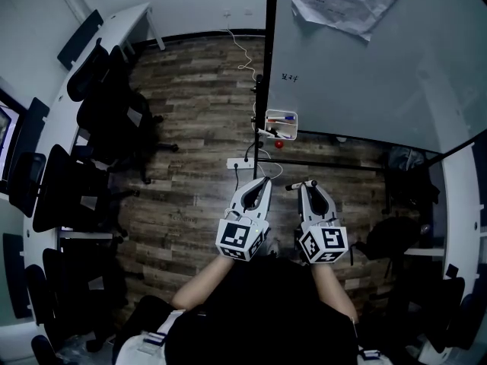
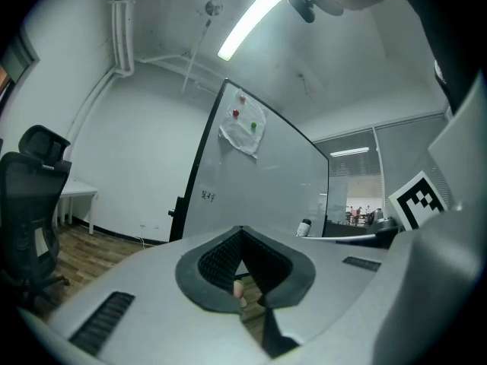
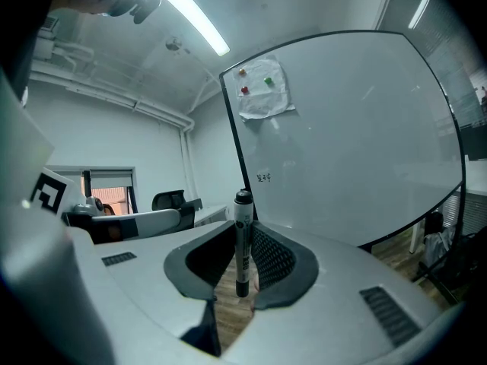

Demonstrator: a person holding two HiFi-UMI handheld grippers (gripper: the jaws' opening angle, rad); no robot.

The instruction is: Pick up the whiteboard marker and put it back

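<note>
A black whiteboard marker (image 3: pixel 243 234) stands upright between the pads of my right gripper (image 3: pixel 242 280), which is shut on it. In the head view the marker (image 1: pixel 293 185) lies crosswise at the right gripper (image 1: pixel 306 182) tips. My left gripper (image 1: pixel 262 181) is level beside it. Its jaws (image 2: pixel 245 299) stand a narrow gap apart, with nothing between them. Both grippers point at the whiteboard (image 1: pixel 365 74). A small white marker tray (image 1: pixel 294 126) with other markers hangs at the board's lower left corner, ahead of the grippers.
Several black office chairs (image 1: pixel 99 128) line a curved white desk on the left. A power strip (image 1: pixel 240 163) and a cable lie on the wood floor by the board's stand. Papers (image 1: pixel 342 2) hang on the board under magnets. A dark bag (image 1: pixel 388 242) sits at the right.
</note>
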